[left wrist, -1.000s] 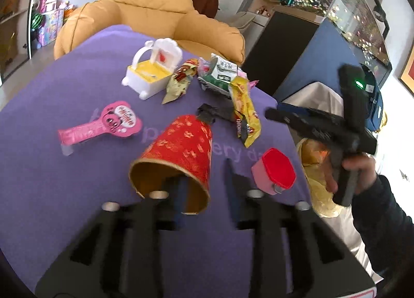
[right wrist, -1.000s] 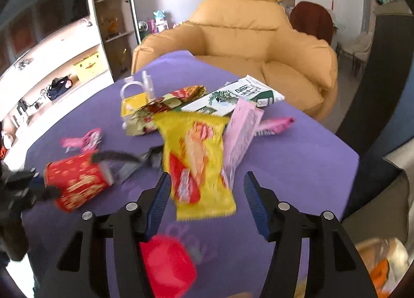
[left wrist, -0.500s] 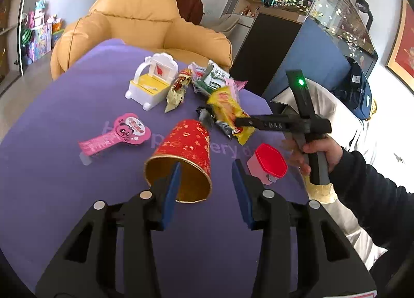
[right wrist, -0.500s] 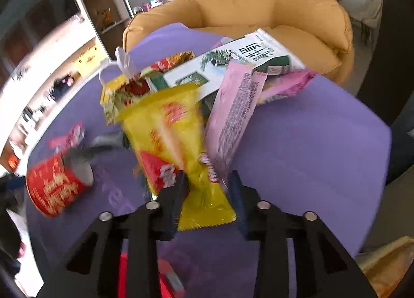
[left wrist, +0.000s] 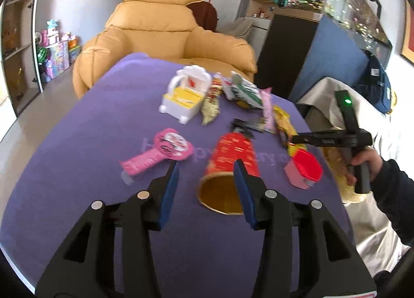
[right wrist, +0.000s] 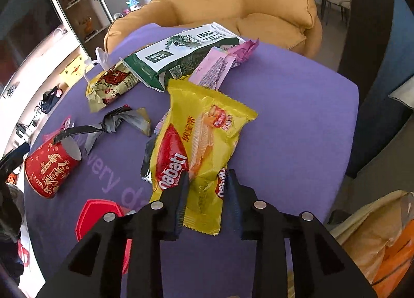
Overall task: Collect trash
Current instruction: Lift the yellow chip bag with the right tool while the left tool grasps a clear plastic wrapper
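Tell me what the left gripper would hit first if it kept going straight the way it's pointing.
Most likely the red paper cup. It lies on its side with its open mouth toward the left gripper, just right of centre between the open jaws. Depth is hard to judge; it might meet the purple tablecloth beside the cup instead.

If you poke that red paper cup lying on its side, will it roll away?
Probably, in a curve: the red paper cup lies on its side on the purple tablecloth and is wider at the open mouth. It looks empty, so likely light. Thin paper walls would probably squash under a hard squeeze.
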`<action>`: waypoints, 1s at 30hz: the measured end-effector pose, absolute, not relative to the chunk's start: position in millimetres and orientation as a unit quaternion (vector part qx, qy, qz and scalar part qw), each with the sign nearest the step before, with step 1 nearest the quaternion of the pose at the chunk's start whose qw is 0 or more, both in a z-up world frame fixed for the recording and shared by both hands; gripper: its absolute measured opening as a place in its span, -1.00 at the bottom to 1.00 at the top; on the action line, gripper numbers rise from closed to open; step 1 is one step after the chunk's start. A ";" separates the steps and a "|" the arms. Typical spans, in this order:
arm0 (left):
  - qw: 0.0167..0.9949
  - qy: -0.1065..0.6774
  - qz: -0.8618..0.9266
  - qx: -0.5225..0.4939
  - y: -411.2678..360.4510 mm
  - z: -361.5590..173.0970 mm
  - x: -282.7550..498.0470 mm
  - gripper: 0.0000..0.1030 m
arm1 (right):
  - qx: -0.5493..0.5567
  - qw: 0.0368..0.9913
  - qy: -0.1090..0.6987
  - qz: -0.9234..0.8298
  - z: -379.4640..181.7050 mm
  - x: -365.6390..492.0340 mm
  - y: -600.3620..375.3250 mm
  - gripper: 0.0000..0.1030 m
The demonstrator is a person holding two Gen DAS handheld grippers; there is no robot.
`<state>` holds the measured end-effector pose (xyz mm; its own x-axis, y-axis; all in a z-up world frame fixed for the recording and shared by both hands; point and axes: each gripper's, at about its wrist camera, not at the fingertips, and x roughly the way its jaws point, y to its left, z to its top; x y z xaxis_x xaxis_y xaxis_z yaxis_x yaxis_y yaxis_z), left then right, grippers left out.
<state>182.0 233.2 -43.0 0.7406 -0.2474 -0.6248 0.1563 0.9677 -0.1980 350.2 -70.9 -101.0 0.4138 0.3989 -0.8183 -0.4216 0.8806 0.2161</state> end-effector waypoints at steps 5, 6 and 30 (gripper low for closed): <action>0.932 0.354 -0.083 -0.006 250.0 -53.3 216.4 -0.19 | -0.052 0.839 0.483 0.246 -99.3 350.2 -56.1 -0.26; 0.928 0.364 -0.079 0.003 255.1 -58.9 227.9 -0.19 | -0.064 0.839 0.481 0.244 -99.6 348.8 -53.1 -0.25; 0.899 0.425 -0.105 -0.029 214.1 -66.5 268.5 -0.74 | 0.039 0.860 0.449 0.241 -76.9 336.9 -83.5 -0.22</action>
